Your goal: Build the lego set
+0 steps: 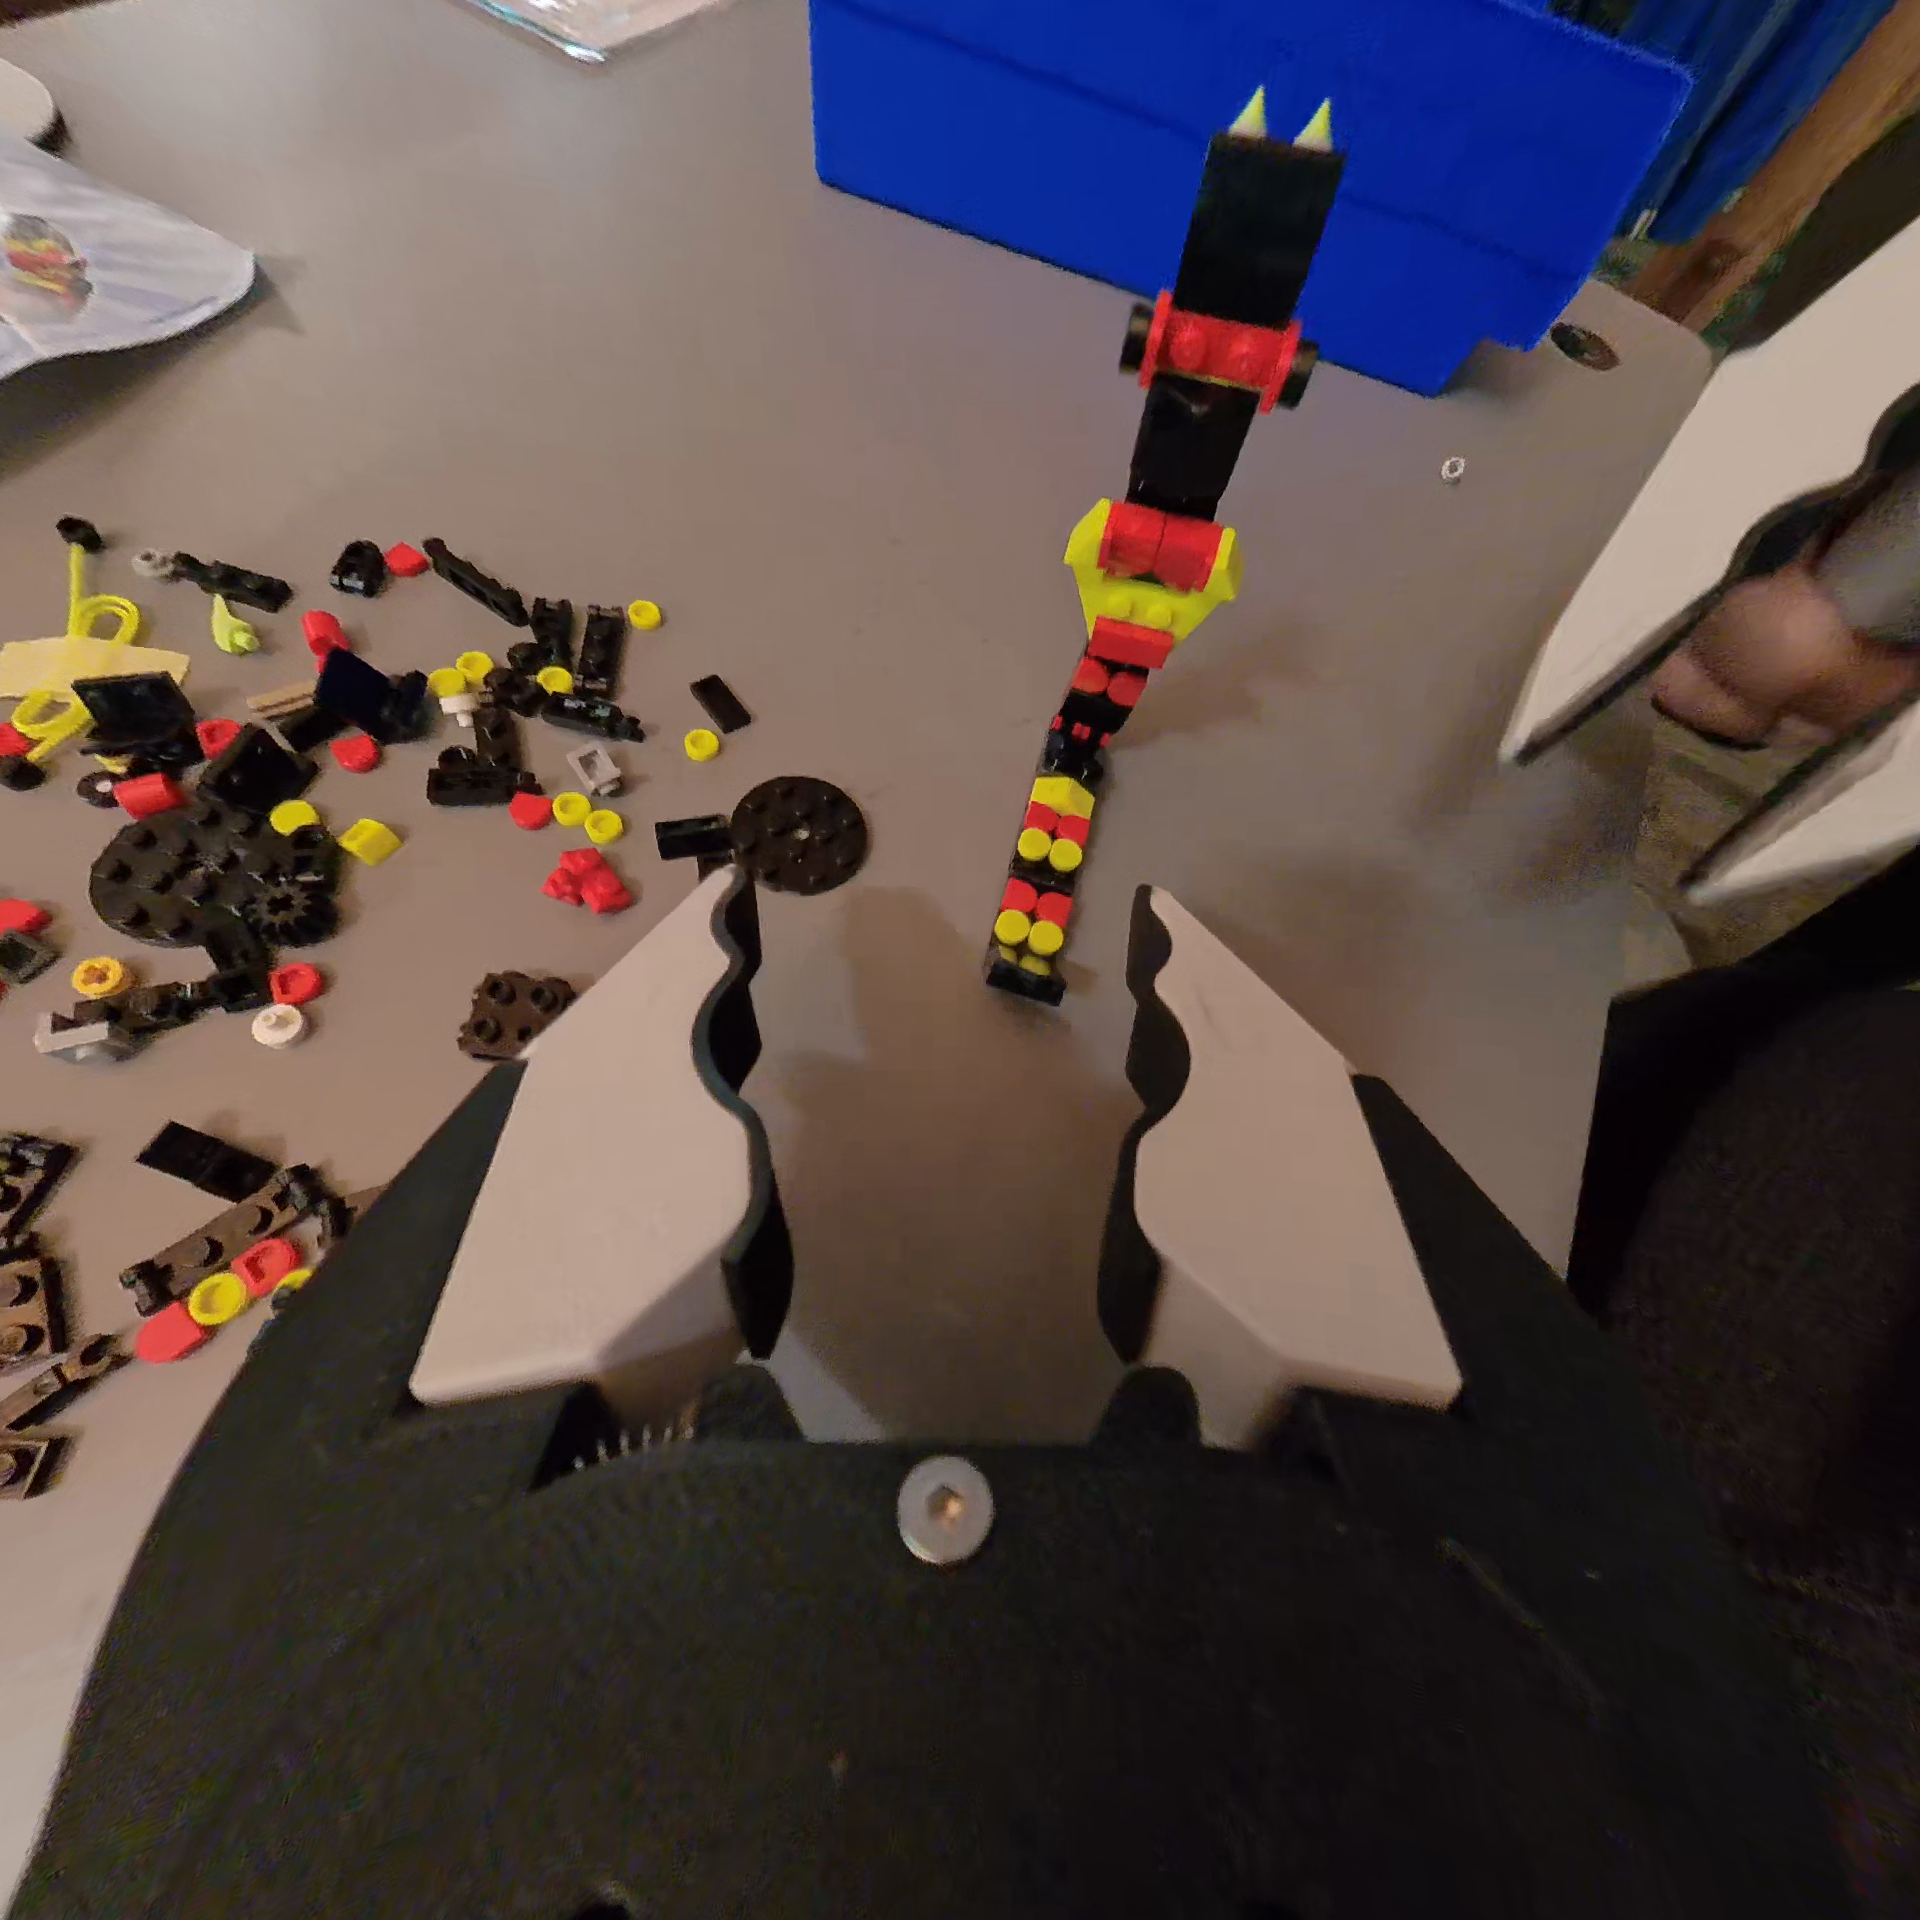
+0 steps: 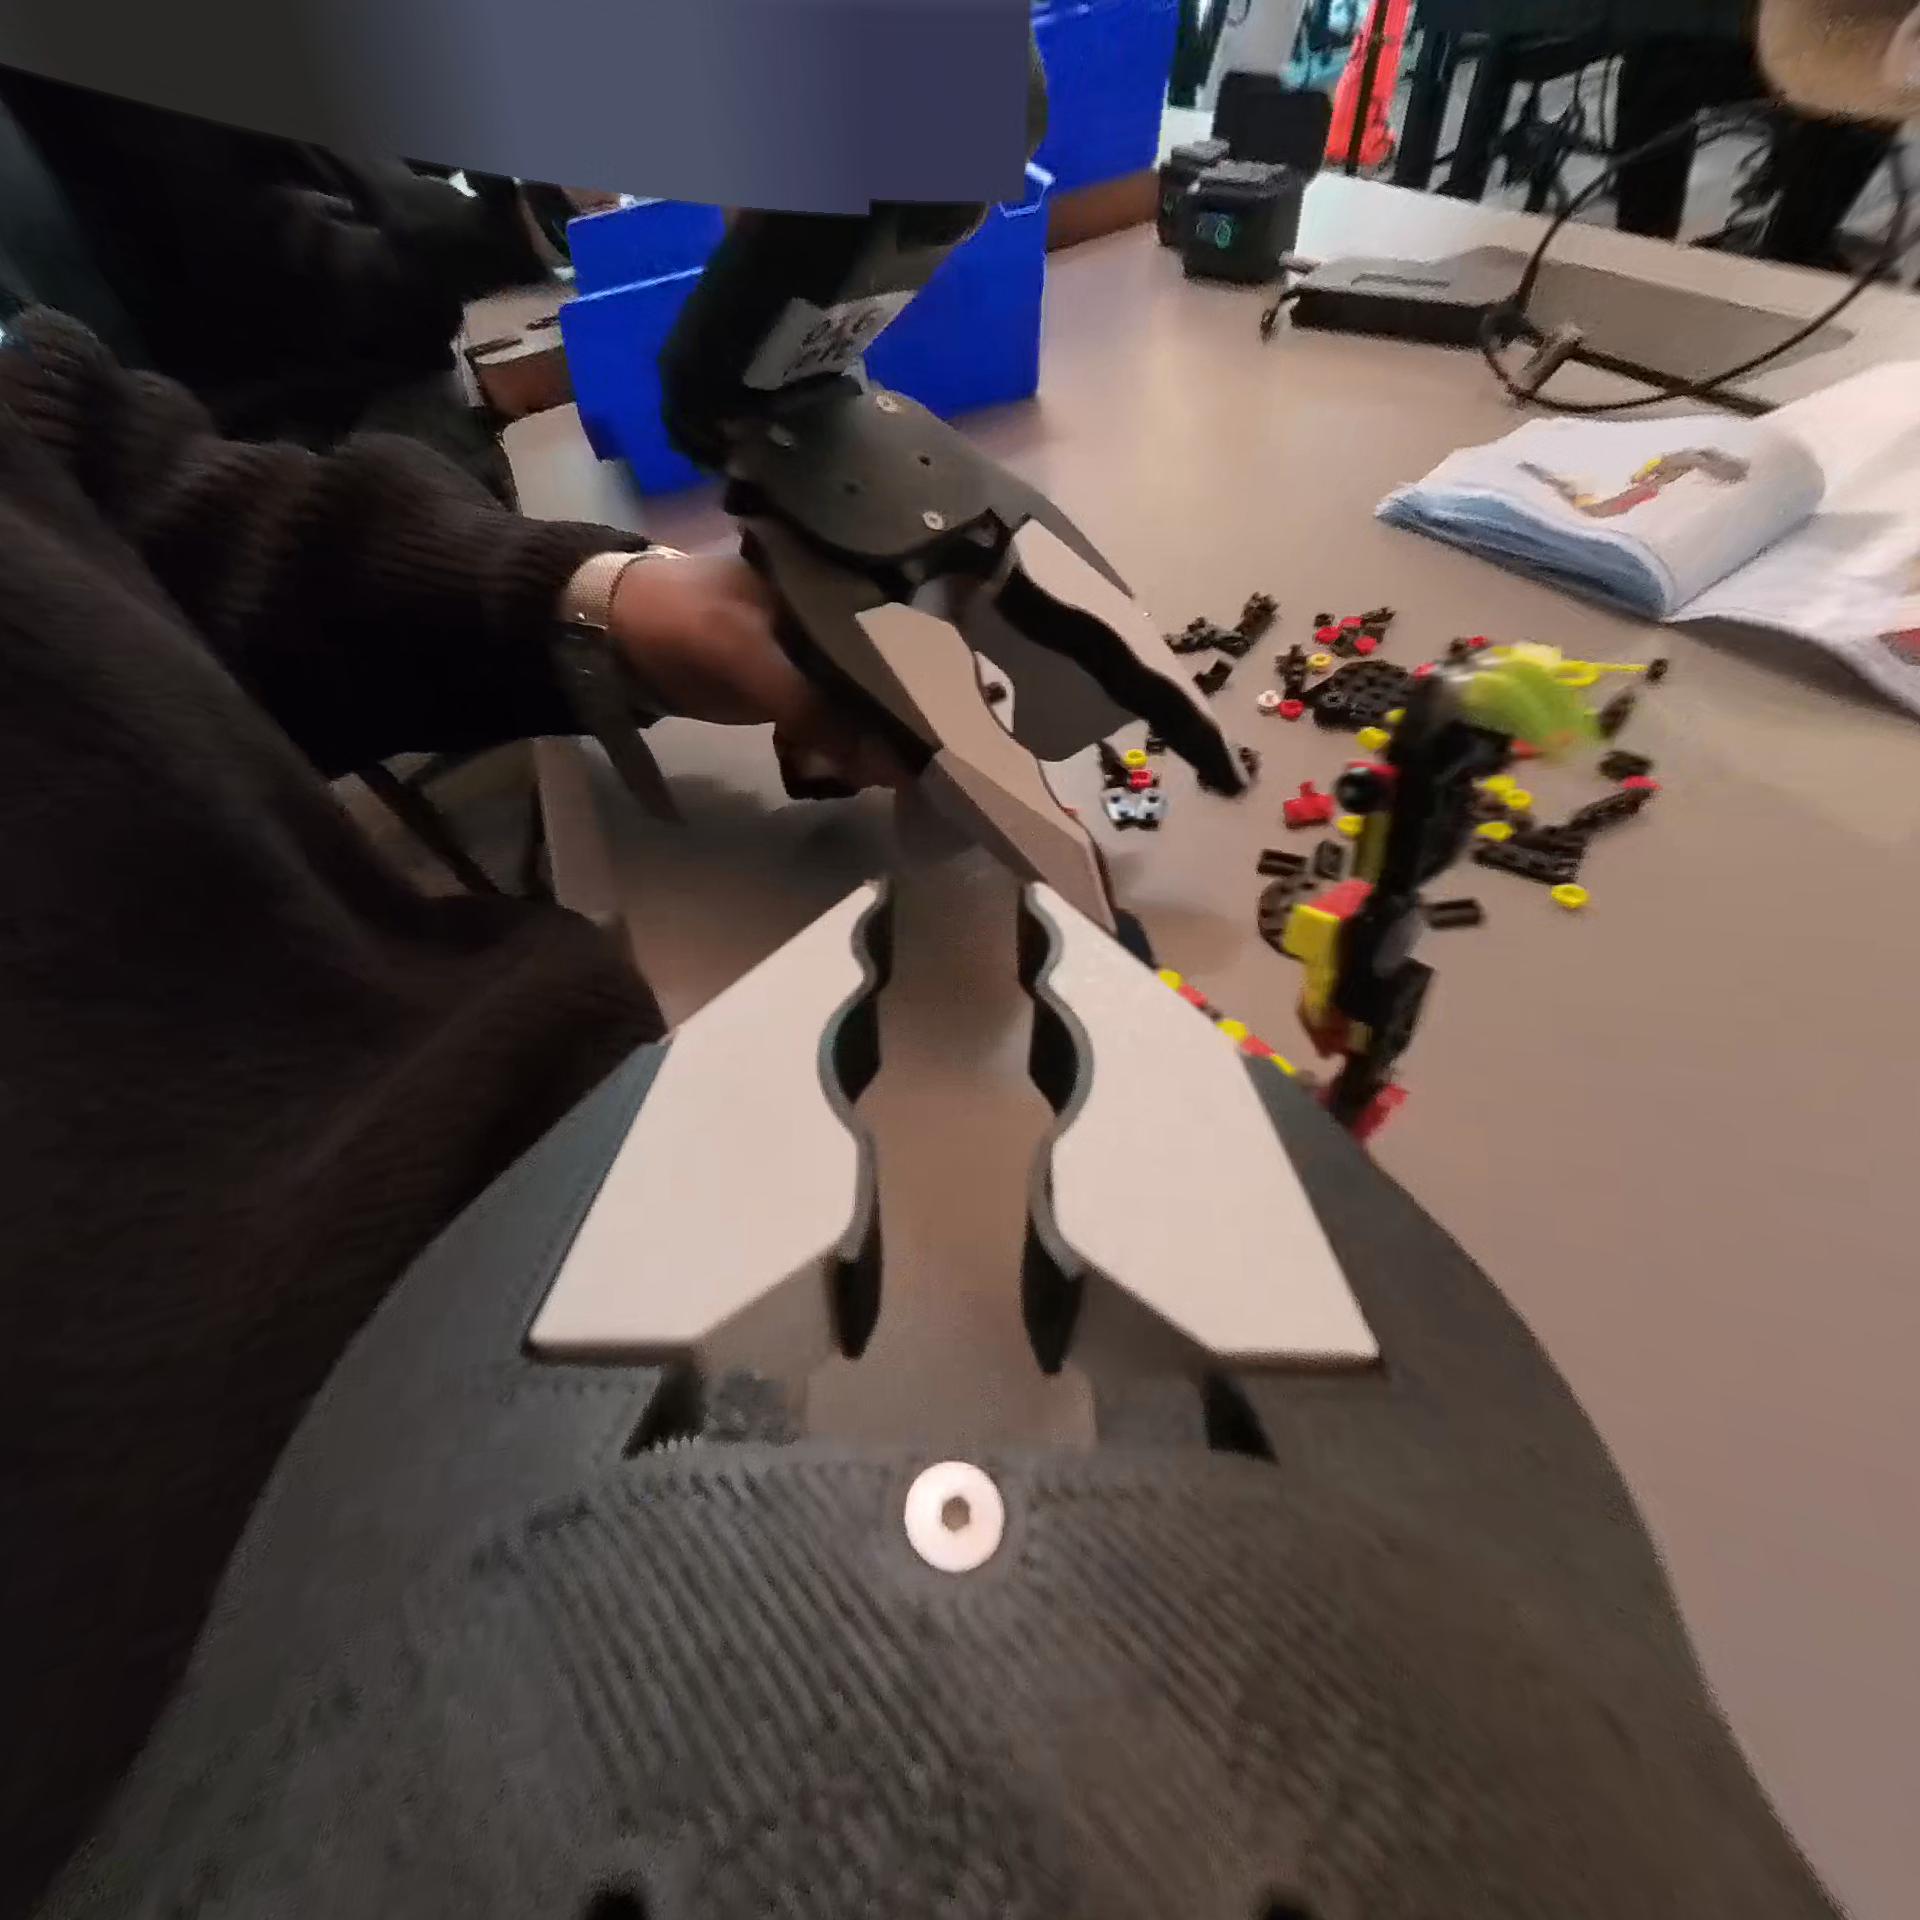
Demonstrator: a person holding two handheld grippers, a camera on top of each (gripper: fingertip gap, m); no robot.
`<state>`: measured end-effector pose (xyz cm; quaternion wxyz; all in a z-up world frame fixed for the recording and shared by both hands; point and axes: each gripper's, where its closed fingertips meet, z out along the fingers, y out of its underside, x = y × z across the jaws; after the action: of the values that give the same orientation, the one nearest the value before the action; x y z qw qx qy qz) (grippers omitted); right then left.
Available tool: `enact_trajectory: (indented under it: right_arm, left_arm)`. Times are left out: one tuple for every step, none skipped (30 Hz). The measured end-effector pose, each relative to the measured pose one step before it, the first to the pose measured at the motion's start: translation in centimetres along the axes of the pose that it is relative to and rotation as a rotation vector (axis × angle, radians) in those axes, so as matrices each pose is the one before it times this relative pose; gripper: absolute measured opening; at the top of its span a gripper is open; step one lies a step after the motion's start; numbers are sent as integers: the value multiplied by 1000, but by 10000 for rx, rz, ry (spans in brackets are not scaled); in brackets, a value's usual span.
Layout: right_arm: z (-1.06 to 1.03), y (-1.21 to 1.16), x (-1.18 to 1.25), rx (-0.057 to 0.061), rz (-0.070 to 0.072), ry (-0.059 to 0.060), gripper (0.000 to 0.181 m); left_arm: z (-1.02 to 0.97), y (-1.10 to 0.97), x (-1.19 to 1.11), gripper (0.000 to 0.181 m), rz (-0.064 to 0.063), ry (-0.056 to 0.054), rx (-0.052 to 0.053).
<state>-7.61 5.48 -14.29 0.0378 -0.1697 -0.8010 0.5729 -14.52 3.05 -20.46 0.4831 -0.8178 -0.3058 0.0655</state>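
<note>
The lego model [image 1: 1153, 582], a long black, red and yellow strip with two pale spikes at its far end, lies on the grey surface [image 1: 935, 520] right of centre in the left wrist view, its near end just ahead of the left gripper [image 1: 940, 904]. That gripper's fingers stand wide apart with nothing between them. To the left of the frame a scatter of loose pieces [image 1: 312, 790] covers the surface, among them a round black plate [image 1: 798, 834] close to the left fingertip. A blue bin [image 1: 1195, 156] sits at the top, behind the model.

In the right wrist view the right gripper [image 2: 951, 904] hovers with its fingers a narrow gap apart, empty. The model [image 2: 1382, 873] appears blurred to the right of centre, and an open instruction booklet [image 2: 1662, 509] lies at the upper right.
</note>
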Motion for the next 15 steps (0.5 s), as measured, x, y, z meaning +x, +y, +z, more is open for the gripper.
enact_trajectory:
  right_arm:
    - [-835,-124,581,71,-281,123,22]
    - [-707,-36,827,51,-350,253,23]
    - [-517,5,958,52,-292,347,23]
    - [-349,-68,895,124,-125,353,24]
    - [-224,-177,571,241,53,218,26]
    - [-160,-142,202,239,177,46,27]
    - [-153,21,28,109,210,-26,28]
    - [-128,134,-28,16,140,-41,29]
    - [-82,146,-23,-3,41,-45,29]
    - [-38,149,27,-49,-14,-23,29]
    - [-7,146,120,-97,-36,30,30]
    - [-18,124,150,-102,-51,61,30]
    - [-44,116,130,-78,-37,77,30]
    - [-65,51,86,-26,-15,61,30]
    - [-70,-18,15,25,-4,27,30]
  left_arm:
    - [56,-220,68,70,28,-61,45]
    - [78,-259,81,70,58,-61,65]
    - [64,-317,57,70,79,-84,88]
    - [25,-389,48,68,100,-110,119]
    - [-60,-618,95,62,122,-123,242]
    - [-87,-821,165,59,103,-122,386]
    - [-51,-834,191,58,36,-106,374]
    - [32,-657,224,57,-25,-74,268]
    - [105,-430,243,58,-53,-44,149]
    - [174,-153,197,59,-66,-53,29]
    - [229,84,157,61,-32,-37,-61]
    - [231,217,75,63,6,-66,-108]
    - [224,278,21,64,44,-63,-108]
    - [199,288,-11,64,59,-52,-94]
    - [158,322,-37,65,35,-36,-97]
